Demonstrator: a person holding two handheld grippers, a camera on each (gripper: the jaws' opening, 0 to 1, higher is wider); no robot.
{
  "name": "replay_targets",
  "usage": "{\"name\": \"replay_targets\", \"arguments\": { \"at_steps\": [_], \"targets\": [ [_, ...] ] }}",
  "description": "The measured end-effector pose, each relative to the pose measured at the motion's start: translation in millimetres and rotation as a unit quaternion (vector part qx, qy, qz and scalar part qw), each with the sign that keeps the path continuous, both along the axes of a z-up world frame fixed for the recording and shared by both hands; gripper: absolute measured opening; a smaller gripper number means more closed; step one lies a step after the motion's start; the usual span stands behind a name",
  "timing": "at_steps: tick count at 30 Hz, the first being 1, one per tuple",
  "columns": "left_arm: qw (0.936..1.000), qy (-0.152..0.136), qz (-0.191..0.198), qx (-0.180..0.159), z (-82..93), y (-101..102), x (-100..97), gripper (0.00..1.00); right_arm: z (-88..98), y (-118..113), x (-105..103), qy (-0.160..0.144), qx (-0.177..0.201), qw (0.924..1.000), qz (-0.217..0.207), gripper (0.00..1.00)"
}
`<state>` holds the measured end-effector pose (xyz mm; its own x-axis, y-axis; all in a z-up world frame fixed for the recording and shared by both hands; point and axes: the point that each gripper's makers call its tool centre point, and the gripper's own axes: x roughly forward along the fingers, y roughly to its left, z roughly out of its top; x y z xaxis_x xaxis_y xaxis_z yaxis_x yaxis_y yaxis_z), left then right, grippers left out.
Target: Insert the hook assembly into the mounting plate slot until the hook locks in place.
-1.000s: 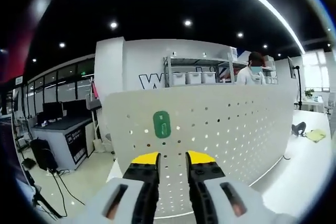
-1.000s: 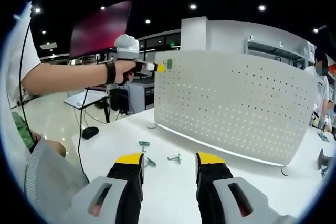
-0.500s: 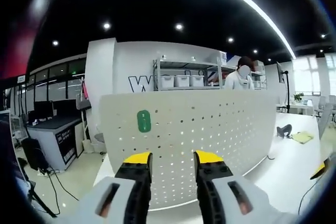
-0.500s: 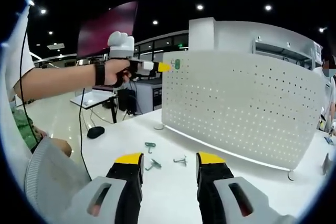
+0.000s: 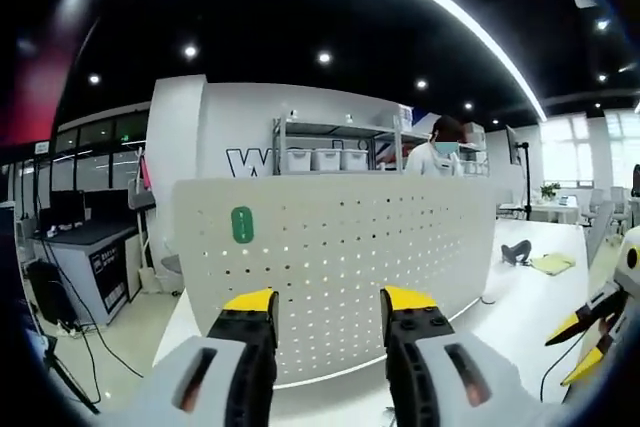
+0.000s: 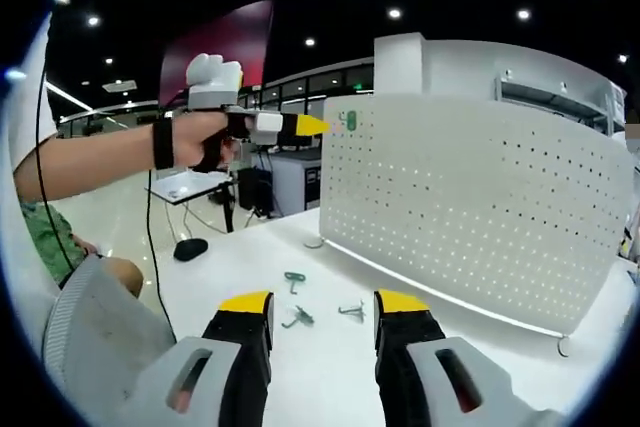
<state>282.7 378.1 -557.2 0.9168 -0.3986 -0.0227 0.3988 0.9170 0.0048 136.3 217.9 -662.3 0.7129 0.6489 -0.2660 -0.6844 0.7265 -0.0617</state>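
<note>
A white perforated mounting plate point(image 5: 340, 257) stands upright on the white table point(image 6: 250, 257). A green hook assembly point(image 5: 242, 225) sits on the plate near its upper left corner and shows as a green hook assembly point(image 6: 348, 121) in the right gripper view. My left gripper point(image 5: 328, 302) is open, a short way back from the plate, with nothing between its jaws. A hand holds that left gripper point(image 6: 312, 126) level with the green piece. My right gripper point(image 6: 323, 305) is open and empty above the table. Loose green hooks point(image 6: 294, 279) and a grey hook point(image 6: 351, 311) lie ahead of it.
A person point(image 5: 437, 155) stands behind the plate, near a shelf with bins point(image 5: 320, 157). A black mouse point(image 6: 190, 247) lies at the table's left edge. A yellow item point(image 5: 550, 263) and a dark object point(image 5: 515, 252) rest on the table's far right.
My left gripper has backed away from the green hook assembly, which stays on the plate, and its jaws have spread wider. The right gripper has barely moved.
</note>
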Motion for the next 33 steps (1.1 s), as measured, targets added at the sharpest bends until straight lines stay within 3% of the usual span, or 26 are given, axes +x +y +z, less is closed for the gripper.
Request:
{"name": "replay_targets", "arguments": {
  "at_steps": [9,19,33],
  "targets": [
    [0.9999,0.002,-0.013,-0.003,-7.4,-6.0,-26.1,0.50,-3.7,3.9,3.5,0.003,-0.004,0.9997,0.024,0.40],
    [0.9992,0.020,-0.034,0.004,-28.4,-14.0,-52.1,0.60,-5.3,9.0,10.3,0.004,-0.007,0.9989,0.046,0.41],
    [0.9967,0.037,-0.072,0.003,-53.1,-33.9,-86.2,0.73,-21.6,16.2,18.7,0.020,-0.029,0.9970,0.070,0.40]
  ]
}}
